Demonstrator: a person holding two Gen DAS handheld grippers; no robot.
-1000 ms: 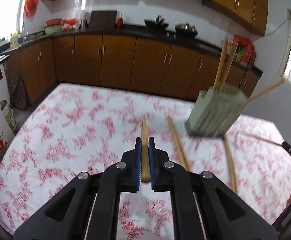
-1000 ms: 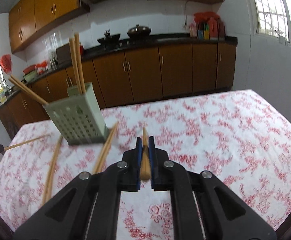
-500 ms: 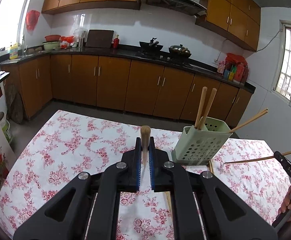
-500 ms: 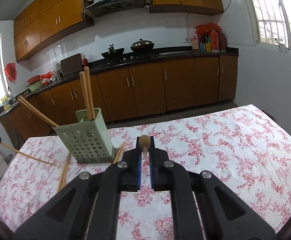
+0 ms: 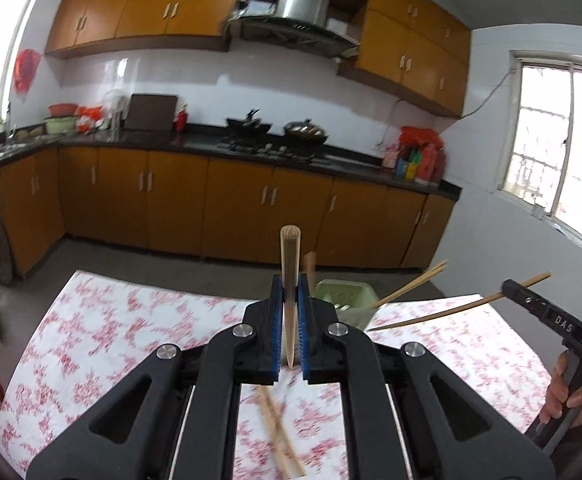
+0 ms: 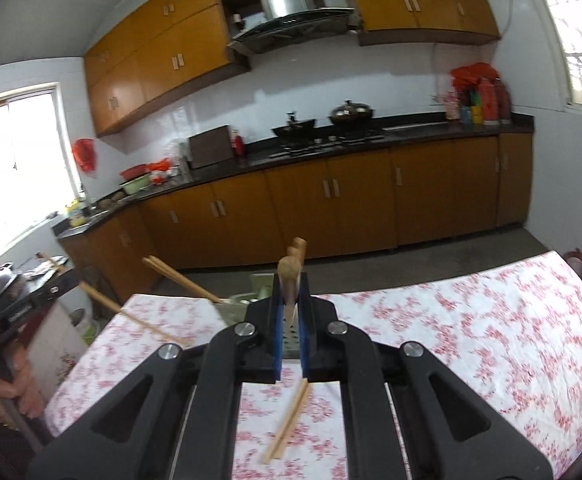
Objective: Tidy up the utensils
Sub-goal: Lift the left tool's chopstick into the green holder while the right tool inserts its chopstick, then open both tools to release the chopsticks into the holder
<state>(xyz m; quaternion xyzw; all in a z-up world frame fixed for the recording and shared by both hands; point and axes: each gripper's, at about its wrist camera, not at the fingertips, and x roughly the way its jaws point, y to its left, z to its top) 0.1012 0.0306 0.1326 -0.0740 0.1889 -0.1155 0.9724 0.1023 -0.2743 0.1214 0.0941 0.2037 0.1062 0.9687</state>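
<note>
Wooden chopstick (image 5: 289, 280) clenched in the left gripper (image 5: 290, 336), another chopstick (image 6: 289, 285) in the right gripper (image 6: 289, 332), both aloft mid-carry; next, tip each into the green holder (image 5: 341, 296) near the table's (image 5: 103, 332) far edge.

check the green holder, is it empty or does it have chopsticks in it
Not empty. Chopsticks lean out over the rim of the green holder; the exact count is hidden by the left gripper.

Your right gripper (image 6: 290, 312) is clamping chopstick (image 6: 289, 284), butt end pointing up. Green holder (image 6: 247, 302) is sitting behind it on floral tablecloth (image 6: 471, 328). Loose chopstick pair (image 6: 287, 426) is lying below jaws.
</note>
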